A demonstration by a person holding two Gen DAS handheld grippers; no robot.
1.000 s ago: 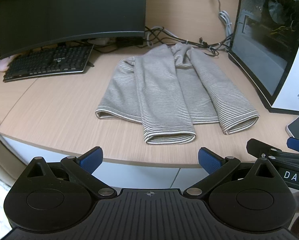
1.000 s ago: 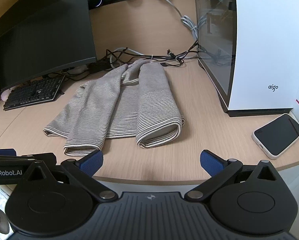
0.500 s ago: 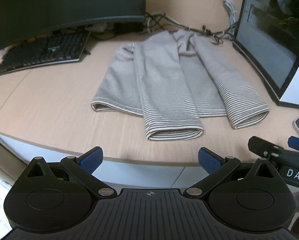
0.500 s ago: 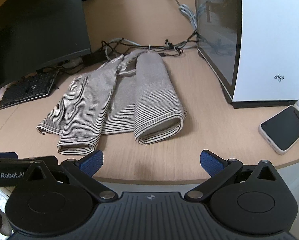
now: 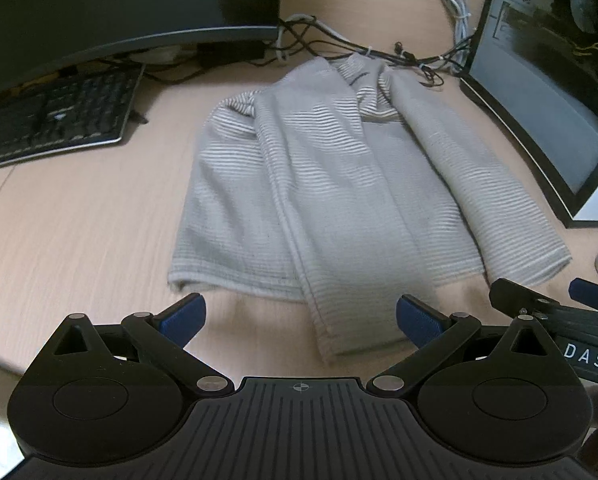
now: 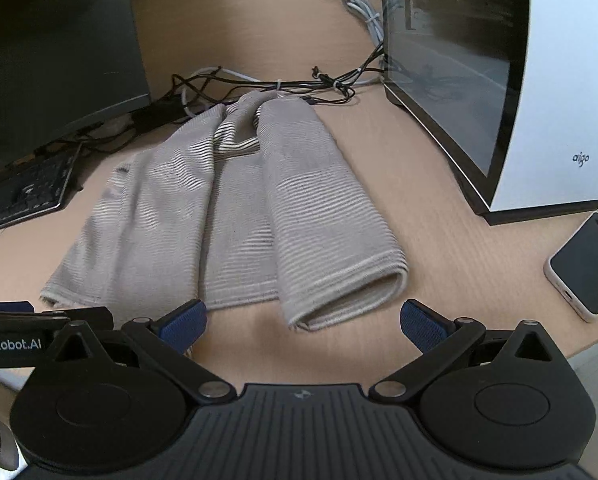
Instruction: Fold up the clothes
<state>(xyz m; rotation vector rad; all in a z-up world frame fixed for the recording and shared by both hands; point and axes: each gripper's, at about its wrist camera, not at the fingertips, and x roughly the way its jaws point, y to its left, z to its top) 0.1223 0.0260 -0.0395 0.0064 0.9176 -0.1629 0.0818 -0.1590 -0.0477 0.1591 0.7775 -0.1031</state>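
Note:
A grey striped top [image 5: 331,184] lies flat on the wooden desk [image 5: 67,232], both sleeves folded down over its front. My left gripper [image 5: 301,318] is open, its blue pads just short of the left sleeve's cuff [image 5: 359,332]. In the right wrist view the same top [image 6: 235,208] fills the middle, and my right gripper [image 6: 303,322] is open just in front of the right sleeve's cuff [image 6: 347,300]. Neither gripper holds any cloth. Each gripper's tip shows at the edge of the other's view.
A black keyboard [image 5: 51,120] and a dark monitor [image 5: 111,4] stand at the back left. A white computer case [image 6: 499,92] with a glass side is on the right, a phone [image 6: 587,264] beside it. Tangled cables [image 6: 275,84] run behind the top.
Both grippers have moved forward and down over the desk edge, closing in on the sleeve cuffs. The top has not moved. Both stay open.

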